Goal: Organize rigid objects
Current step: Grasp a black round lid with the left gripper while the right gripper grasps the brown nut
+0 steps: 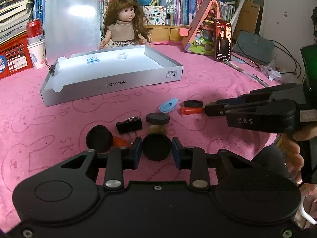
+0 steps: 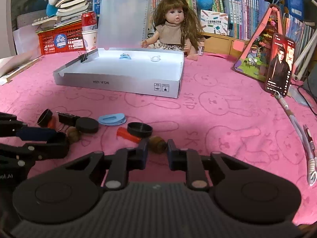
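jaws of the left gripper (image 1: 157,147) stand around a black round cap (image 1: 157,147), pads at its two sides with thin gaps showing, so whether they press it i cannot tell; jaws of the right gripper (image 2: 157,148) stand narrow with a brown walnut-like piece (image 2: 158,144) just ahead between the tips, apart from both pads

on the pink bunny-print cloth (image 2: 218,119) over the counter sits a shallow grey box (image 2: 118,83), its translucent lid (image 2: 122,17) propped upright behind. inside the box lie two small things, a blue clip (image 2: 125,56) and a clear one (image 2: 155,58), well apart from each other near the back wall, and one black binder clip (image 2: 84,57) grips the left rim

loose on the cloth in front of the box, seen from the right wrist: one blue oval clip (image 2: 112,119), one black binder clip (image 2: 67,118), one open black ring cap (image 2: 139,130) touching a red tube (image 2: 127,134), one solid black disc (image 2: 87,125) resting by a second brown nut (image 2: 73,135), and one tilted black cap (image 2: 45,117) with something orange behind it. that makes four black round pieces counting the one at the left jaws, matt and rigid

behind the box sit a doll (image 2: 176,25), a red can (image 2: 89,20) in a paper cup, and a phone (image 2: 280,63) stood upright
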A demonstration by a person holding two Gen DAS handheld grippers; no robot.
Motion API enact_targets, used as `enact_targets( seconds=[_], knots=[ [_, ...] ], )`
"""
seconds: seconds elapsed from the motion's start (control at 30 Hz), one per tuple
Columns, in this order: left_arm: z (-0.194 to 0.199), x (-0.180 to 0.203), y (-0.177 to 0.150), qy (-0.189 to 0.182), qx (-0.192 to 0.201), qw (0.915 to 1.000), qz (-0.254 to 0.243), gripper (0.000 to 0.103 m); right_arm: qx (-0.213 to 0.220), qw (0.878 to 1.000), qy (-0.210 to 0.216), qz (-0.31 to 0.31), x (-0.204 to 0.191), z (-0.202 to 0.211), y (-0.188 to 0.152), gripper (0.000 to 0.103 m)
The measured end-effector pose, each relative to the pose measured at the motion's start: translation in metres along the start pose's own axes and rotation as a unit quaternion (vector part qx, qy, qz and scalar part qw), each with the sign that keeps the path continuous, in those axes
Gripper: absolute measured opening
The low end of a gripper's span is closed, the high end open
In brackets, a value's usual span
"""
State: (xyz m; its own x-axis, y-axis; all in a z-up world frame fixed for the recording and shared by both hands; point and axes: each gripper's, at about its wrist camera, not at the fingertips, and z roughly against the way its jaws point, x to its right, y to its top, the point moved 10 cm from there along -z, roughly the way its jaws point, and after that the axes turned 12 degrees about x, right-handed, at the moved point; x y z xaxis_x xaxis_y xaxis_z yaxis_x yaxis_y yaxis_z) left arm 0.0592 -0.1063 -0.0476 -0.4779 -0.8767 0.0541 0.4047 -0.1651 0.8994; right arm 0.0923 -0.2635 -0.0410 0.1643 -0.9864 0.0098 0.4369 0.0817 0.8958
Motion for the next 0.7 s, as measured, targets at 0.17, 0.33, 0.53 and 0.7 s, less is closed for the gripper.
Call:
enact_targets(
  seconds=[0.17, 0.33, 0.53, 0.7],
  knots=[
    [0.006, 0.0, 0.003, -0.001, 0.005, 1.0, 0.003, 0.031, 0.003, 1.0, 0.01, 0.004, -0.006, 0.009, 0.003, 0.025],
    [0.009, 0.002, 0.005, 0.001, 0.009, 1.0, 0.002, 0.031, 0.005, 1.0, 0.02, 0.005, -0.014, 0.012, 0.006, 0.025],
    [0.01, -0.002, 0.013, 0.01, 0.014, 0.9998, 0.01, 0.031, 0.009, 1.0, 0.026, 0.006, -0.021, 0.011, 0.01, 0.025],
    [0.008, -0.008, 0.021, 0.019, 0.022, 0.9995, 0.014, 0.031, 0.013, 1.0, 0.024, -0.001, -0.025, 0.009, 0.015, 0.025]
  ],
)
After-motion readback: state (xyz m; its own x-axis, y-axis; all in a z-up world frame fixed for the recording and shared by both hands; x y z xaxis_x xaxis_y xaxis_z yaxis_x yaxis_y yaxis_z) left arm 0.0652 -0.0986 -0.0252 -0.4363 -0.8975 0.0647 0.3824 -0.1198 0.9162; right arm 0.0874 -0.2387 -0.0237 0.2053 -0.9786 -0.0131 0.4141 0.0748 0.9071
